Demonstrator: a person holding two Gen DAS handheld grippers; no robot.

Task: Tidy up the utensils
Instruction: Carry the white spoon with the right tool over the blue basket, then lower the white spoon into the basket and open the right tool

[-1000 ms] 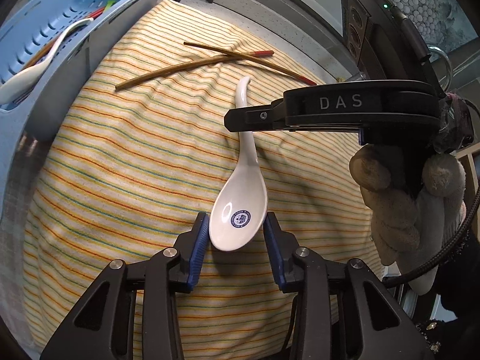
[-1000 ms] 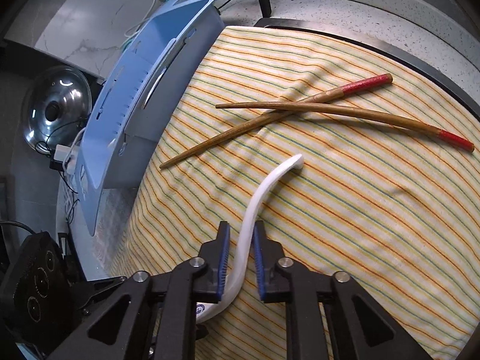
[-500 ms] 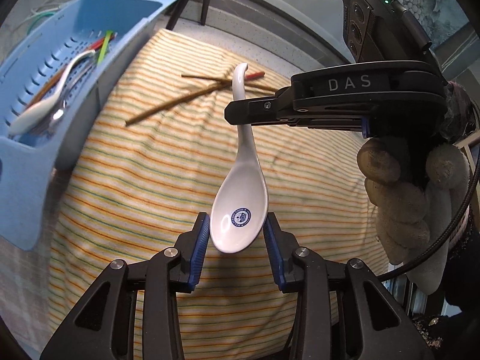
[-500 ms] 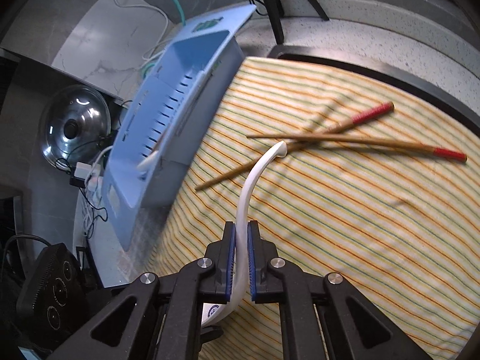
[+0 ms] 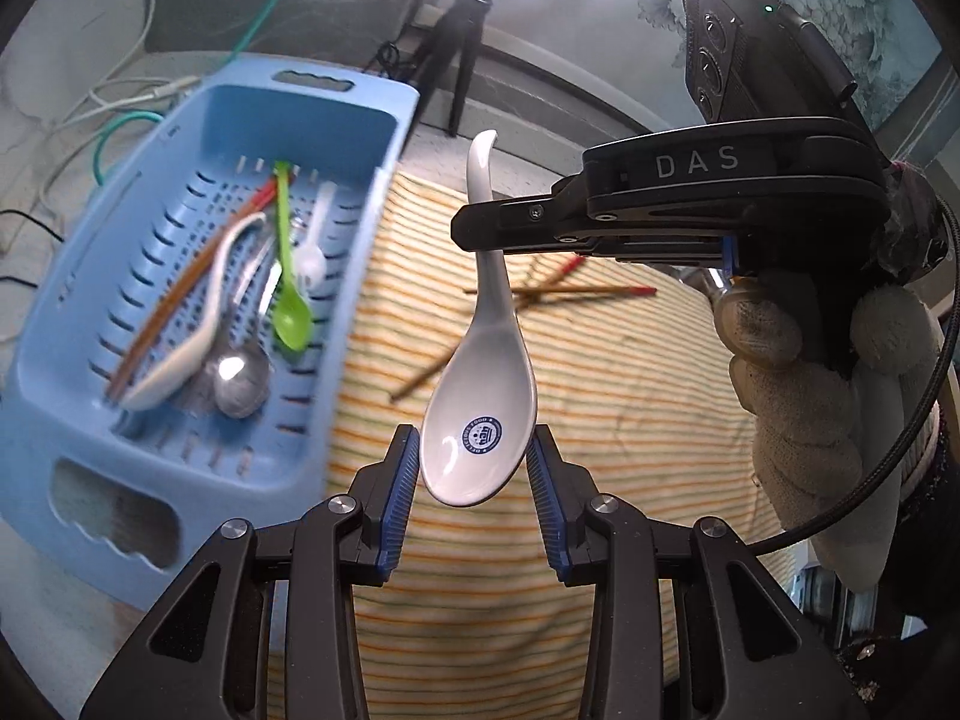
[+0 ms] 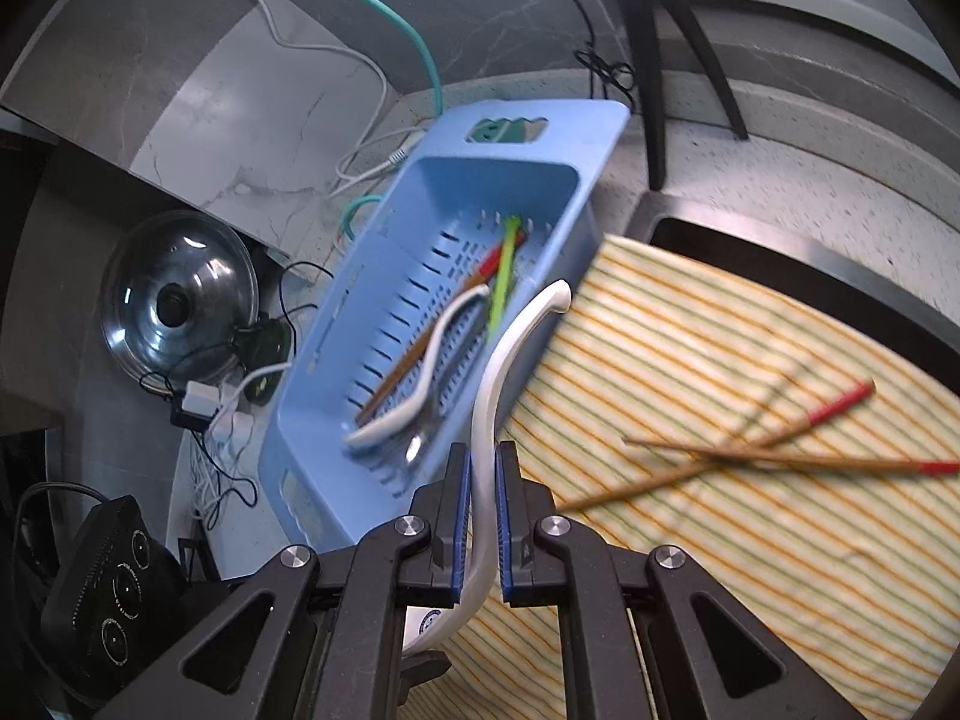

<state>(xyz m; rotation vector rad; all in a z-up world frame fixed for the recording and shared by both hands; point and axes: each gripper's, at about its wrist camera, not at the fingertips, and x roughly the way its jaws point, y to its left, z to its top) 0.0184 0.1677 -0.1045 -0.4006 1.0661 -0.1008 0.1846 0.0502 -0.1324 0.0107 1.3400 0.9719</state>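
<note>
White ceramic spoon (image 5: pixel 480 414) is off the striped cloth (image 5: pixel 630 420), held in the air by both tongs.

Right gripper (image 6: pixel 480 516): jaws nearly closed, blue pads clamped on the spoon's handle (image 6: pixel 489 396). In the right wrist view the handle rises from the jaws toward 12 o'clock, hooked tip (image 6: pixel 555 294) curling to 1 o'clock, overlapping the rim of the blue basket (image 6: pixel 360 324).

Left gripper (image 5: pixel 473 498): jaws part open, spoon bowl sitting between the pads. Left pad looks to touch the bowl edge; right side shows a sliver of gap, can't tell if it actually presses.

In the left wrist view the right gripper comes in from 3 o'clock in a gloved hand (image 5: pixel 804 396), crossing the handle at about 12 o'clock from the bowl.

Basket sits at 10 o'clock from the spoon, holding a green spoon (image 5: pixel 288 276), a white spoon (image 5: pixel 192 336), a metal spoon (image 5: pixel 240 378) and chopsticks (image 5: pixel 180 294). Two red-tipped chopsticks (image 6: pixel 780 450) lie crossed on the cloth, at 3 o'clock of the right jaws.
</note>
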